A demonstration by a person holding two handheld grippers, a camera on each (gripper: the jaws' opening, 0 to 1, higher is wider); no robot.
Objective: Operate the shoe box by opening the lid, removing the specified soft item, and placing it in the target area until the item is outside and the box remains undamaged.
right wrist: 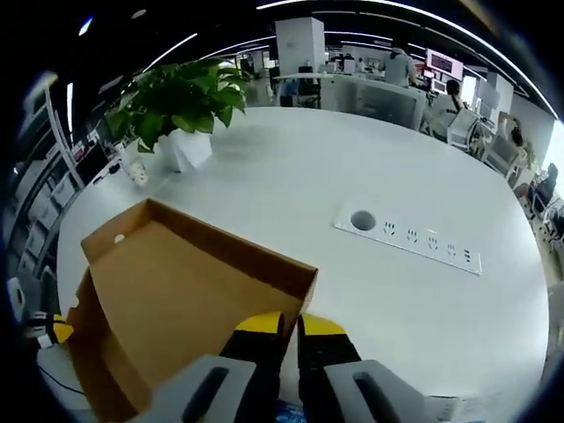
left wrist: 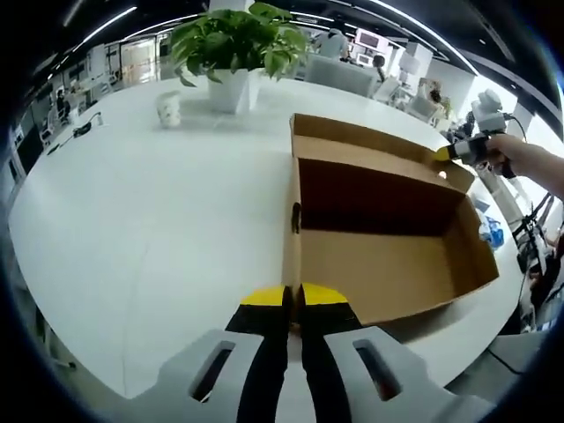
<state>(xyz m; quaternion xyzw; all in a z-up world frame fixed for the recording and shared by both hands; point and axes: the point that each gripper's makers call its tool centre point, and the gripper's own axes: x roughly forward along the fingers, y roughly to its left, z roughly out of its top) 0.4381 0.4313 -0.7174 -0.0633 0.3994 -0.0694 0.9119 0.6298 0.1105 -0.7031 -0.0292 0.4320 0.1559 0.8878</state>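
In the left gripper view the left gripper [left wrist: 294,294] is sitting at the bottom centre, its yellow-tipped jaws clenched on the near wall of the open cardboard box [left wrist: 388,264], which is lying right of centre on the white table [left wrist: 150,220], while the right gripper [left wrist: 443,153] is reaching in from the upper right in a person's hand [left wrist: 509,152], touching the box's far rim. Over in the right gripper view the right gripper [right wrist: 291,322] is closing nearly tight over the box [right wrist: 167,300] edge at the lower left, and this view is also giving us the power strip [right wrist: 407,235] set into the table [right wrist: 291,176] at right of centre; a potted plant [left wrist: 236,40] is standing at the top.
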